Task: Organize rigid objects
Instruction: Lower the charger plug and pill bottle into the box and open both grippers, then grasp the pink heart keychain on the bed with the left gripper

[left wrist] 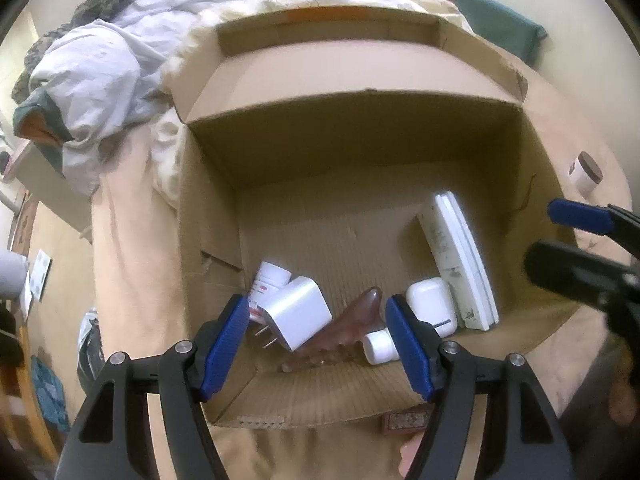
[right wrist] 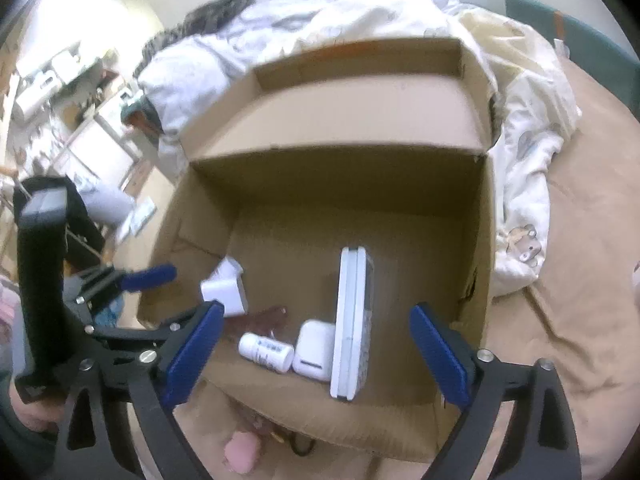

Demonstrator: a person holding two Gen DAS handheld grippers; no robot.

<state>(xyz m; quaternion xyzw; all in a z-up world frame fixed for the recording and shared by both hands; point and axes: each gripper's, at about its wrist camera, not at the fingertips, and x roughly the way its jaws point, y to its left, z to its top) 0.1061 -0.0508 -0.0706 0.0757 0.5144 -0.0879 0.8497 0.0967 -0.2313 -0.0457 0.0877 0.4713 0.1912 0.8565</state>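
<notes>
1. Nearest the lens in the left wrist view, the left tool (left wrist: 316, 344) hangs with its blue pads spread and nothing pinched, above the near end of the open brown cardboard box (left wrist: 208, 208).
2. Only that view shows the small white jar with a dark brown lid (left wrist: 586, 174), lying outside the box on the tan bed sheet (left wrist: 128, 240), and the white pill bottle with a red label (left wrist: 266, 284) tucked behind the charger.
3. Only the right wrist view shows the left tool from outside, at that picture's left edge, with a hand gripping its handle.
4. Right tool (right wrist: 316, 356) likewise stands wide open and empty over the box.
5. Inside the box, left to right: white square plug-in charger (left wrist: 298, 312), reddish-brown translucent comb-like piece (left wrist: 344, 328), small white pill bottle lying on its side (right wrist: 266, 352), white rounded earbud case (right wrist: 314, 350), long white remote control standing on its edge (right wrist: 352, 320).
</notes>
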